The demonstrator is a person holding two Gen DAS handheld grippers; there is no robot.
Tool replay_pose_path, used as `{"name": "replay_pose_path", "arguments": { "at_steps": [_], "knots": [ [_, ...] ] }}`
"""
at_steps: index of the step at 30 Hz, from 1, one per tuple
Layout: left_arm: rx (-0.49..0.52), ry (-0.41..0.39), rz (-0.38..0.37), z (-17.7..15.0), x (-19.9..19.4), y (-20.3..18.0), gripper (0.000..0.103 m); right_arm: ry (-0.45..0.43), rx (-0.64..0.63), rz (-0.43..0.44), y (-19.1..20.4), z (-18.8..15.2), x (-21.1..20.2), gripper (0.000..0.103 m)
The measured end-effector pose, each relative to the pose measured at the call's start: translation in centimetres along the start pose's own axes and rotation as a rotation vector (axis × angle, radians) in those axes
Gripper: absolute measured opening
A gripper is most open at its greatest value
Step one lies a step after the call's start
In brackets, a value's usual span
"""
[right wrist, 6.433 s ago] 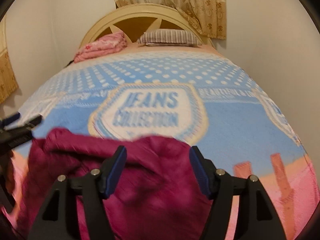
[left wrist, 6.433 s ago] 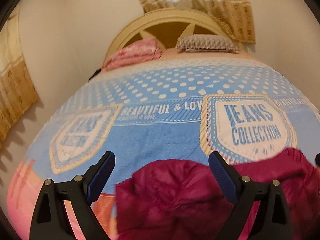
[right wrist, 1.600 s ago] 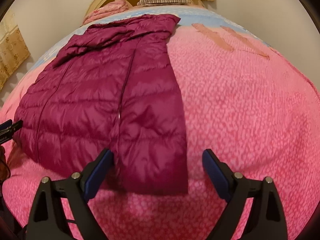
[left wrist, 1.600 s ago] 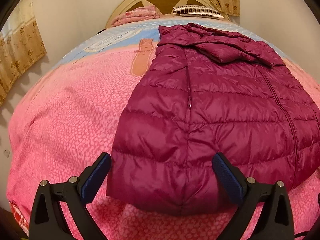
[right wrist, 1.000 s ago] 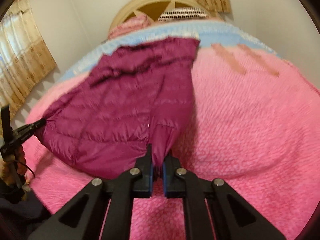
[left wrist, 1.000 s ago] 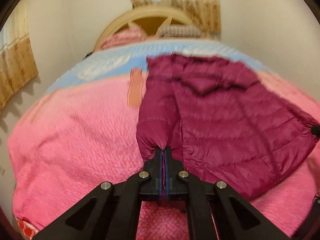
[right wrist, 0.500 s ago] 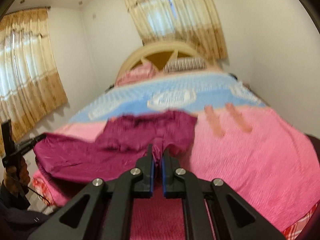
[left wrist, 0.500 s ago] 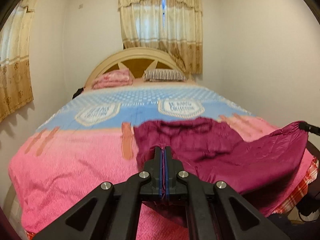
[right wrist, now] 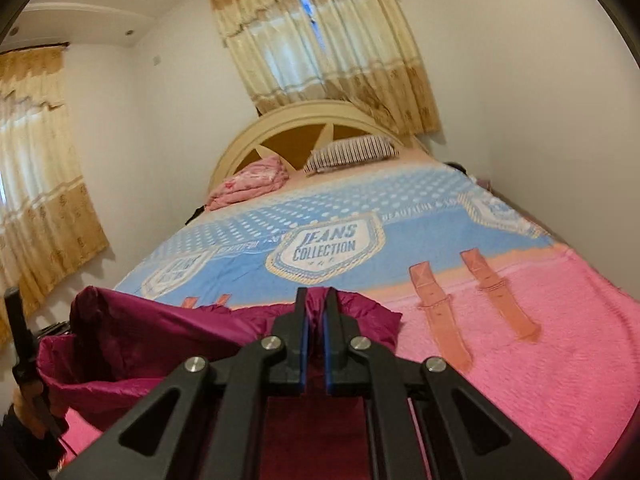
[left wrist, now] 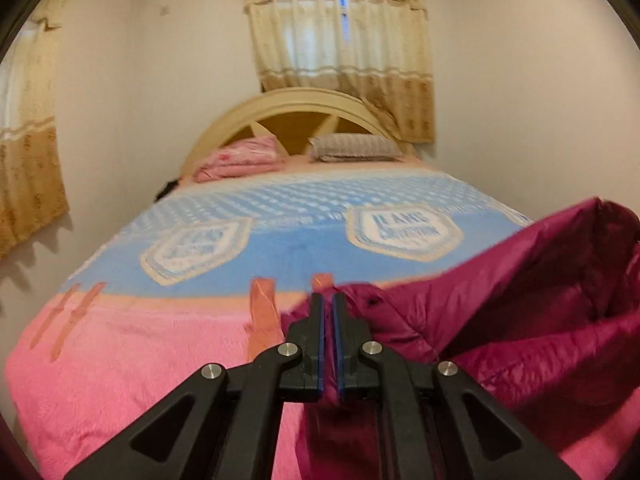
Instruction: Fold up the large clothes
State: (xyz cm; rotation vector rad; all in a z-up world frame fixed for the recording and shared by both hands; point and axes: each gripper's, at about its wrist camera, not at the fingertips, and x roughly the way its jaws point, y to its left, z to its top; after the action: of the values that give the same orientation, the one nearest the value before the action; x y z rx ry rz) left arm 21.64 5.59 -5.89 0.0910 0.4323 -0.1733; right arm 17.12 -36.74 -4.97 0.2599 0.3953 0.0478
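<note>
A maroon puffer jacket (left wrist: 520, 304) hangs lifted between my two grippers over the pink foot end of the bed (left wrist: 120, 360). My left gripper (left wrist: 328, 298) pinches one part of its edge; its jaws are opening slightly, with fabric still between the pads. The jacket's shiny lining billows to the right of it. In the right wrist view my right gripper (right wrist: 315, 292) is shut on another part of the jacket (right wrist: 152, 328), which sags to the left towards the other gripper's handle (right wrist: 20, 344), held by a hand (right wrist: 28, 396).
The pink and blue bed cover (right wrist: 540, 340) runs back to a rounded headboard (left wrist: 296, 100). A striped pillow (left wrist: 354, 147) and a folded pink blanket (left wrist: 240, 158) lie by it. White walls stand close on both sides, and curtains (left wrist: 340, 48) hang behind.
Both grippers, shut on the jacket's edge, have risen and drawn back. The jacket has left the bed's surface and now hangs bunched between them instead of lying spread.
</note>
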Motion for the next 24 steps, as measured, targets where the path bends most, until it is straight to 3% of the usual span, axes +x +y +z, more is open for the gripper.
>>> {"name": "replay_pose_path", "arguments": {
  "at_steps": [2, 3, 4, 8, 12, 13, 14, 15, 16, 19, 21, 24],
  "knots": [
    [-0.025, 0.011, 0.08, 0.2, 2.2, 0.3, 0.047, 0.018, 0.019, -0.012, -0.9, -0.2, 2.0, 0.007],
    [-0.052, 0.005, 0.111, 0.3, 3.3, 0.5, 0.085, 0.031, 0.034, -0.019, -1.4, -0.3, 3.3, 0.007],
    [-0.064, -0.011, 0.138, 0.3, 3.9, 0.7, 0.097, 0.041, 0.04, -0.04, -1.7, -0.5, 4.7, 0.007],
    [-0.032, 0.011, 0.331, -0.1, 9.1, 0.1, 0.097, 0.067, 0.049, -0.115, -2.4, -1.6, 9.0, 0.007],
    [-0.081, 0.039, 0.525, 0.3, 12.3, 0.6, 0.097, 0.094, 0.053, -0.189, -2.8, -2.2, 13.4, 0.009],
    [-0.097, 0.037, 0.526, 0.4, 11.9, 0.5, 0.097, 0.089, 0.058, -0.215, -3.0, -2.3, 14.2, 0.013],
    [-0.116, 0.026, 0.517, 0.3, 11.3, 0.4, 0.097, 0.096, 0.057, -0.244, -3.2, -2.3, 15.1, 0.032],
    [-0.119, 0.003, 0.521, 0.2, 10.5, -0.1, 0.097, 0.122, 0.056, -0.277, -3.4, -2.3, 15.9, 0.063],
    [-0.098, -0.009, 0.521, -0.1, 9.8, -0.8, 0.097, 0.134, 0.067, -0.296, -3.5, -2.3, 16.0, 0.074],
    [-0.004, -0.054, 0.532, -1.2, 8.4, -3.1, 0.097, 0.074, 0.044, -0.328, -2.2, -2.2, 13.6, 0.076],
    [0.052, -0.06, 0.524, -2.3, 8.4, -3.9, 0.097, 0.087, -0.035, -0.28, 0.0, -2.9, 12.3, 0.08],
    [0.061, 0.016, 0.466, -3.1, 9.2, -3.1, 0.097, 0.094, -0.193, -0.242, 2.6, -4.8, 10.4, 0.089]
  ]
}}
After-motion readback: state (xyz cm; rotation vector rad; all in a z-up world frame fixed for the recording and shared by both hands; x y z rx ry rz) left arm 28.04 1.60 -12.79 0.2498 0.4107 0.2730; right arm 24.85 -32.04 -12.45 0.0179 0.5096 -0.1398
